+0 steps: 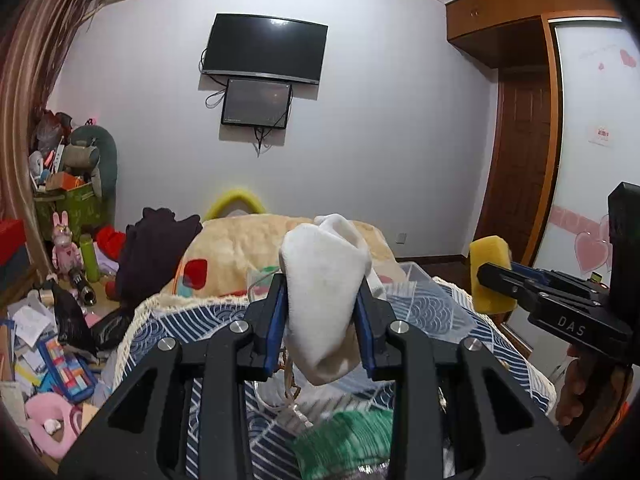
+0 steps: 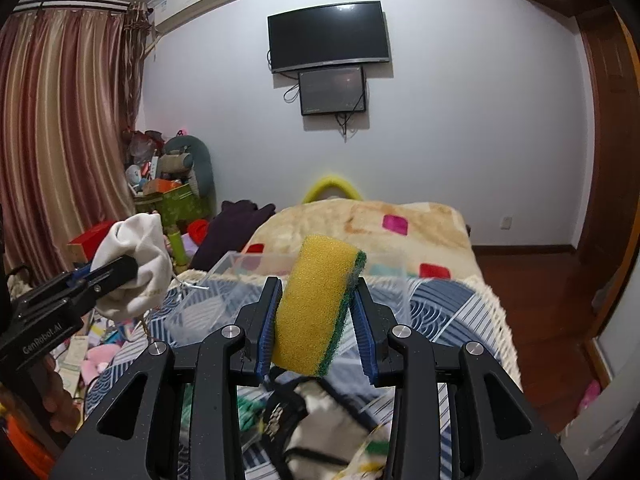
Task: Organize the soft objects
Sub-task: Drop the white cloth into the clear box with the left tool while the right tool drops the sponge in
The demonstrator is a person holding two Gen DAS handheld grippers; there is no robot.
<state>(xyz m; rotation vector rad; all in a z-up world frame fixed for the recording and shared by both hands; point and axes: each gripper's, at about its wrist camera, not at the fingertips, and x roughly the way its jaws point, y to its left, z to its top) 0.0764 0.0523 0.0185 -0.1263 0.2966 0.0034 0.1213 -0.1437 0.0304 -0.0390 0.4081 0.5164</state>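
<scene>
A limp white sock (image 1: 326,300) is pinched in the left gripper (image 1: 323,320), held up over the bed. To its right, the right gripper (image 2: 316,320) squeezes a porous yellow sponge (image 2: 312,312) with a green scrub face. Just beyond both stands a clear plastic box (image 2: 224,276) on a blue patterned cloth (image 2: 452,304); open air lies above it.

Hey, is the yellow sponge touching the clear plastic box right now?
Apart. The right wrist view shows the yellow sponge clamped in the right gripper, lifted, with the clear plastic box behind and below it on the bed.
</scene>
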